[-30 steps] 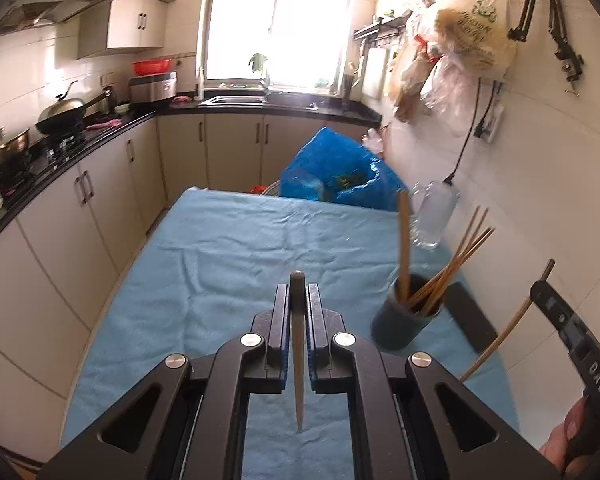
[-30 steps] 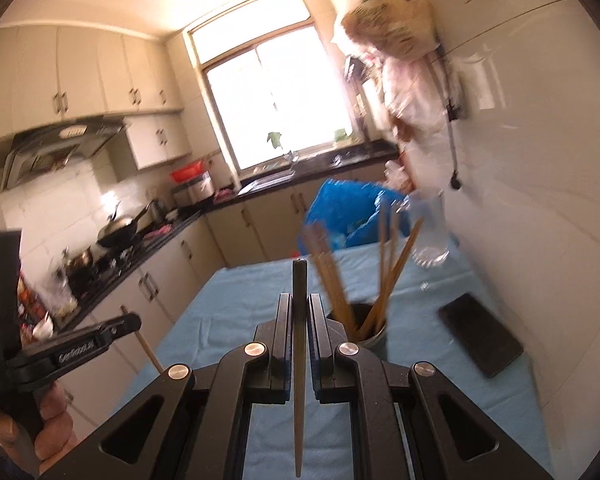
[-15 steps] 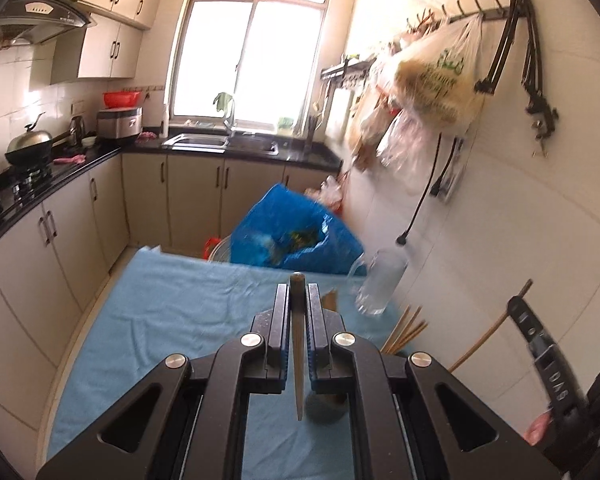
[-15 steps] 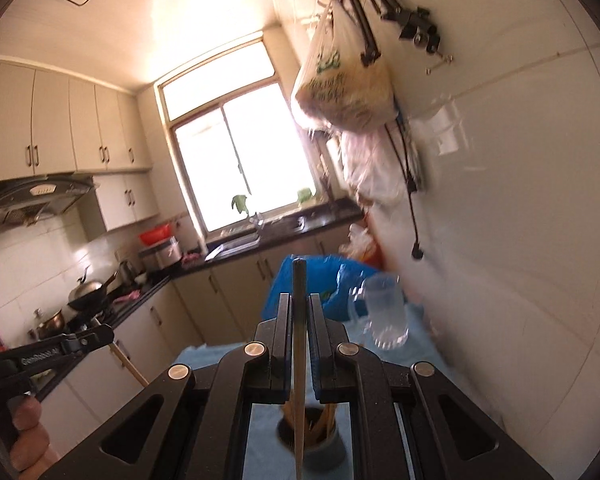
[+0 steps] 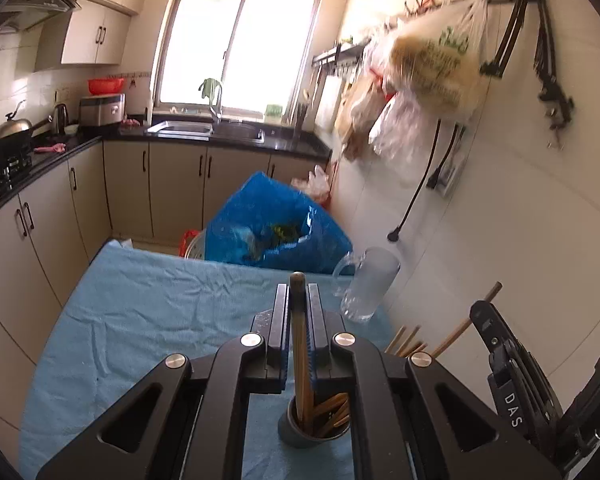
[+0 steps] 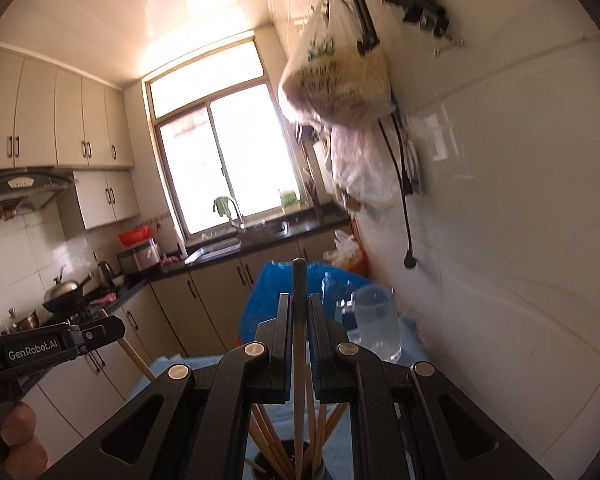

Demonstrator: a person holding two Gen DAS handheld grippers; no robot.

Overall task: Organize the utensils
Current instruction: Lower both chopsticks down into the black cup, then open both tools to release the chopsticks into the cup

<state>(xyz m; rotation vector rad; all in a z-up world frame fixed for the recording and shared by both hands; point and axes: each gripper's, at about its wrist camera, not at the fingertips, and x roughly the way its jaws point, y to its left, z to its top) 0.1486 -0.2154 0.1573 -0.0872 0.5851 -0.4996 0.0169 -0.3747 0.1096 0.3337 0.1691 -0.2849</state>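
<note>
Both grippers loaded. My left gripper (image 5: 299, 312) is clamped on one wooden chopstick (image 5: 300, 344); it runs up between the fingers, its dark tip just past them, and its lower end reaches the mouth of the dark holder cup (image 5: 300, 434) right below. My right gripper (image 6: 299, 320) is clamped on a second chopstick (image 6: 299, 360), hanging over the same cup (image 6: 260, 462), which already holds a fan of sticks.

Step, I judge: dropping both in. Next: centre each lower end over the mouth, lower, release.

Sticks are slim, pale wood, straight. Beyond the fingers: glass mug (image 5: 370, 284) on blue cloth (image 5: 148, 312).
</note>
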